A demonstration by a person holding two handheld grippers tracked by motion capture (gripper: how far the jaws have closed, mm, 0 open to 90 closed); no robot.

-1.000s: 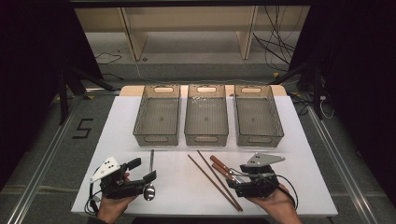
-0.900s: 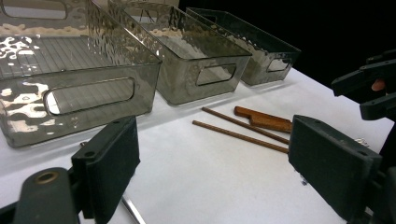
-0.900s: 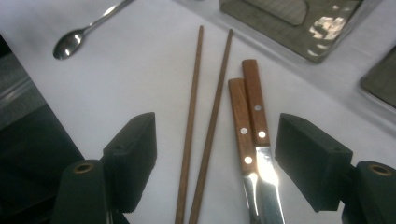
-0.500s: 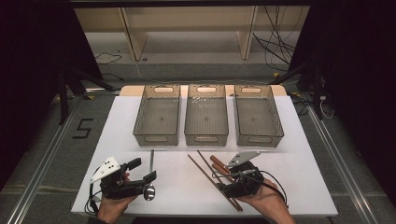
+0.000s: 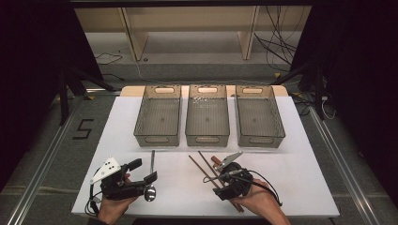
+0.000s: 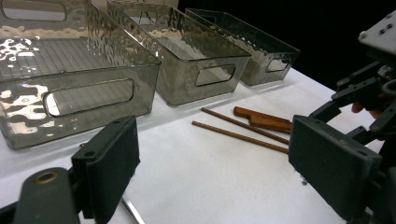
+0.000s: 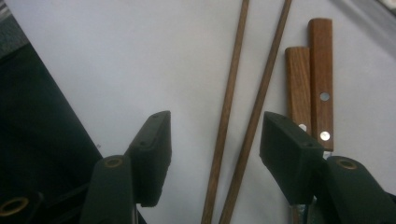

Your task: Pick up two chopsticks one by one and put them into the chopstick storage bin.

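Chopsticks (image 7: 233, 116) cut off below frame

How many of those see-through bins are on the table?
3, in a row across the far side of the white table: the left bin, the middle bin and the right bin. Nothing seems to hide a fourth.

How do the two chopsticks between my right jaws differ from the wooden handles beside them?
The chopsticks are thin, round and long; the wooden handles are broad, flat and shorter, with metal rivets. The chopsticks lie between the open jaws of the right gripper; the handles lie outside them. Both are brown wood, flat on the white table.
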